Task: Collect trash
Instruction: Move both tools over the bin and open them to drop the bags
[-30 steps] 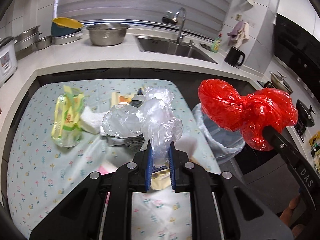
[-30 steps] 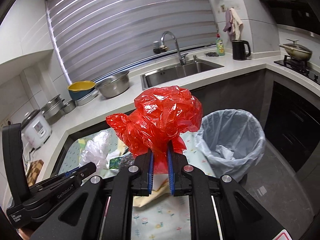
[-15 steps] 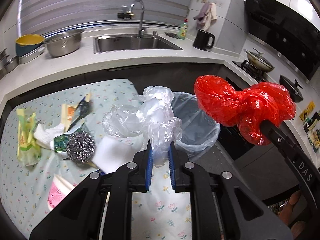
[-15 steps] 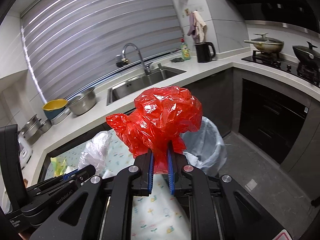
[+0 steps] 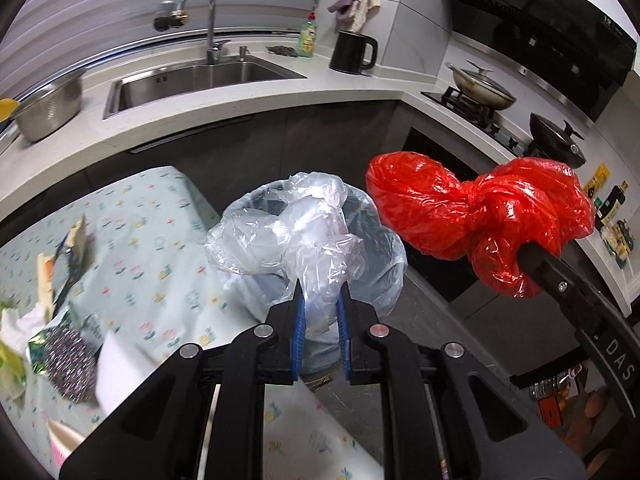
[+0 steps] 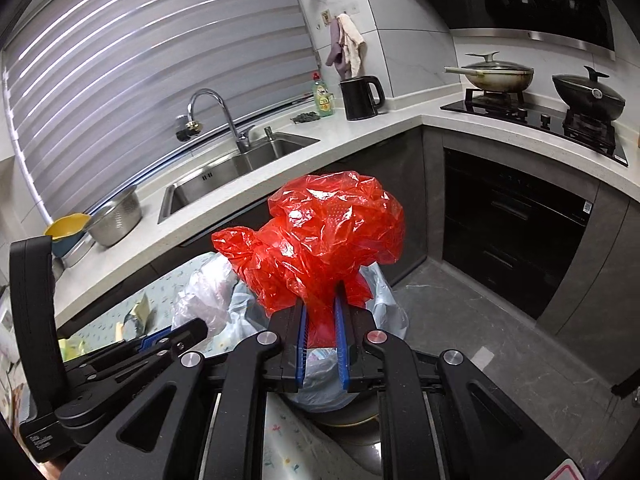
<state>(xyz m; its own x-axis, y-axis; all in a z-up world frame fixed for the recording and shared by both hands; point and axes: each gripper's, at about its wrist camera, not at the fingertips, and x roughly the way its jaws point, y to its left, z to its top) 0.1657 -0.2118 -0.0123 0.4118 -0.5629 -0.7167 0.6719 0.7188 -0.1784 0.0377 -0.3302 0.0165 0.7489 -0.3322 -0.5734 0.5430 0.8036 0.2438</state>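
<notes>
Right tool [image 6: 320, 316] pinches red bag [image 6: 320, 236] above lined bin [image 6: 384, 300].

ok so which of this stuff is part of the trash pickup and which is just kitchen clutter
Part of the job:
- clear plastic bag, held by the left gripper
- red plastic bag, held by the right gripper
- lined trash bin
- wrappers and scraps on the table

Just lying about:
- black kettle
- dish soap bottle
- steel colander
- pans on the stove

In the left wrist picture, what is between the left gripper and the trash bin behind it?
Only the clear plastic bag that the left gripper holds; it hangs in front of the lined trash bin, hiding much of the opening. The left wrist view shows this.
</notes>
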